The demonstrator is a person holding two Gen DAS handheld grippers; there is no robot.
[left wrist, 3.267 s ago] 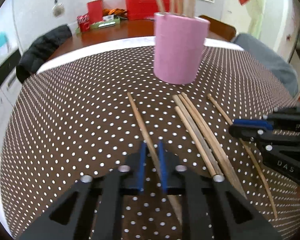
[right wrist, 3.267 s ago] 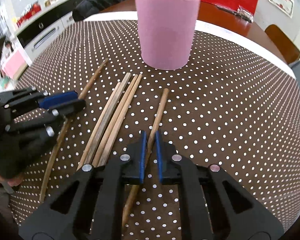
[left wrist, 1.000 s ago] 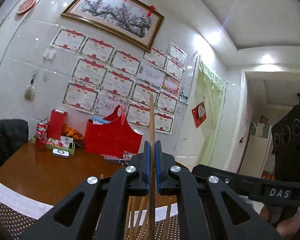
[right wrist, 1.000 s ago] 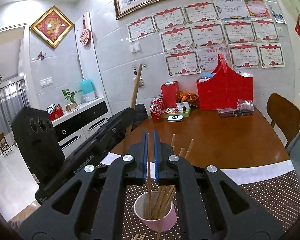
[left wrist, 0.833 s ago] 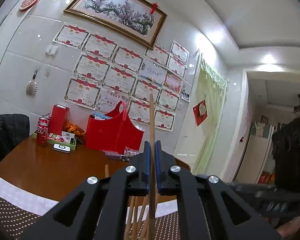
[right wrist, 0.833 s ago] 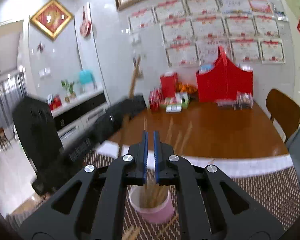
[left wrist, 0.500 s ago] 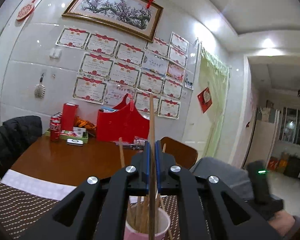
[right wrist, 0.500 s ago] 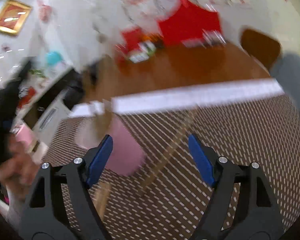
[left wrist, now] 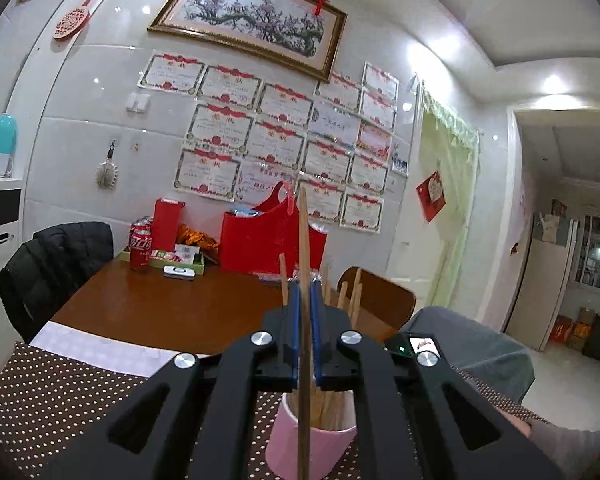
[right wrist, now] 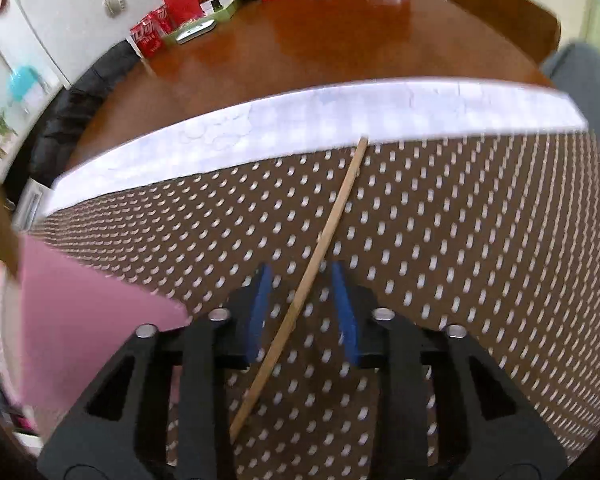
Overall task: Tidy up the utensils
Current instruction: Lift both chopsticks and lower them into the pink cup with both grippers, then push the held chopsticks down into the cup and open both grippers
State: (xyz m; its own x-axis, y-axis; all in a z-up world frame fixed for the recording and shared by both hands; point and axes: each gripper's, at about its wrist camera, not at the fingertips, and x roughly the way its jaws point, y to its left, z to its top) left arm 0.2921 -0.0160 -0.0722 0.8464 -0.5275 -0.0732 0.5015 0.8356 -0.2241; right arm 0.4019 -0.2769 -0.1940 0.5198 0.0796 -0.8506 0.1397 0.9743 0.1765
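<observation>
The left gripper points level across the table, its blue pads pinched tight on a chopstick that stands upright between them, top end well above the fingers and lower end running down in front of the pink cup. That cup sits on the dotted cloth just beyond the gripper, with several more sticks leaning out of it. The right gripper tilts steeply down at the cloth to the right of the cup, whose pink wall fills the near left of its view. Its jaws are closing, blue pads standing apart on either side of a loose chopstick that lies flat on the cloth, and the pads are not touching it. This stick runs diagonally from near the gripper away toward the white strip at the cloth's far edge. Beyond that is bare brown table.
</observation>
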